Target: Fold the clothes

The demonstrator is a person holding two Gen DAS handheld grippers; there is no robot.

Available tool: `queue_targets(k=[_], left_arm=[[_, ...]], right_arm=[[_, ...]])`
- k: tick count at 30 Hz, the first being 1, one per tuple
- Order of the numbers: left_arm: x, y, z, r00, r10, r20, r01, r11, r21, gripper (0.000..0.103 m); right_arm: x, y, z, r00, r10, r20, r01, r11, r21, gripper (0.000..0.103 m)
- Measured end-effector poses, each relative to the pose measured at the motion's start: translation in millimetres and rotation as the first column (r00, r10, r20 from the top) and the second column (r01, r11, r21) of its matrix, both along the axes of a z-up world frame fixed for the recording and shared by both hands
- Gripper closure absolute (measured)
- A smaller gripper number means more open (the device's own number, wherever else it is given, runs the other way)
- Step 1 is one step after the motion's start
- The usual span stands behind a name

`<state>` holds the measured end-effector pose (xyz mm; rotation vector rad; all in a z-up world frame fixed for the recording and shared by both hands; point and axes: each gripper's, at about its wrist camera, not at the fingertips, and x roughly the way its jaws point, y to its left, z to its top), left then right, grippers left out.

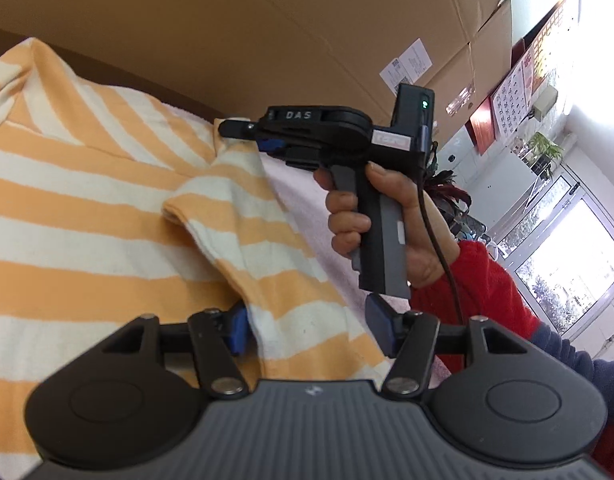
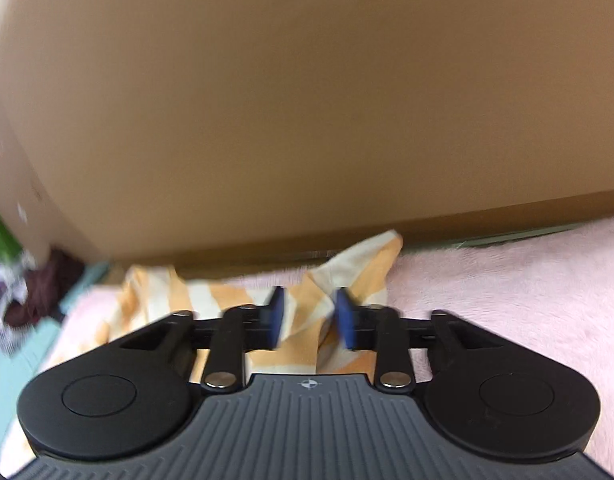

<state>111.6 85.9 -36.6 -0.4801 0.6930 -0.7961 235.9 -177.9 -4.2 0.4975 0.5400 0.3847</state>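
An orange-and-white striped shirt (image 1: 87, 208) lies spread on a pink blanket (image 1: 299, 200). One side flap is folded over its body. My left gripper (image 1: 309, 330) is open wide, its blue pads (image 1: 237, 332) standing either side of the flap's lower edge without pinching it. A hand (image 1: 419, 240) holds my right gripper (image 1: 235, 128) at the flap's far corner. In the blurred right wrist view, my right gripper (image 2: 310, 318) has its pads (image 2: 275, 318) partly apart, with bunched striped shirt (image 2: 227, 292) lying loose between them.
A large cardboard box (image 1: 267, 40) (image 2: 307, 120) stands close behind the blanket (image 2: 507, 280). A red sleeve (image 1: 487, 292) reaches in from the right. Dark clutter (image 2: 39, 280) and a teal cloth (image 2: 11, 380) lie at the left. Windows (image 1: 567, 260) are at the far right.
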Motion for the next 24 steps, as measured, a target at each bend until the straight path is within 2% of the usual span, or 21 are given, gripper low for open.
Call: queue_targets(k=[1, 6, 10, 12, 15, 19, 21, 24], left_arm=[[-1, -2, 0, 1.0, -0.015, 0.007, 0.015, 1.0, 0.003, 0.045], [-9, -10, 3, 0.994, -0.09, 0.058, 0.089, 0.996, 0.023, 0.05], [-2, -7, -2, 0.998, -0.069, 0.012, 0.068, 0.998, 0.008, 0.05], [0, -4, -4, 0.998, -0.059, -0.004, 0.059, 0.998, 0.0, 0.05], [3, 0, -7, 0.999, -0.045, -0.026, 0.045, 0.999, -0.011, 0.048], [3, 2, -8, 0.999, -0.045, -0.031, 0.044, 0.999, -0.015, 0.046], [4, 3, -7, 0.998, -0.041, -0.037, 0.04, 0.999, -0.023, 0.045], [5, 6, -6, 0.999, -0.022, -0.045, 0.02, 0.999, -0.036, 0.043]], right_arm=[[4, 2, 1, 1.0, -0.001, -0.004, 0.001, 1.0, -0.004, 0.1], [24, 14, 4, 1.0, -0.007, -0.024, 0.007, 1.0, -0.022, 0.1], [32, 17, -18, 0.992, -0.124, -0.023, 0.121, 0.985, -0.124, 0.102], [35, 0, -27, 0.991, -0.111, -0.076, 0.113, 0.993, 0.023, 0.099], [21, -19, -14, 0.987, -0.137, -0.079, 0.144, 0.986, 0.09, 0.091], [-27, -29, 9, 0.996, -0.057, -0.066, 0.064, 0.992, 0.111, 0.087], [-59, -31, 9, 0.998, 0.001, -0.061, 0.006, 0.994, 0.108, 0.087], [-98, -24, 0, 0.995, 0.062, -0.081, -0.058, 0.997, 0.046, 0.087]])
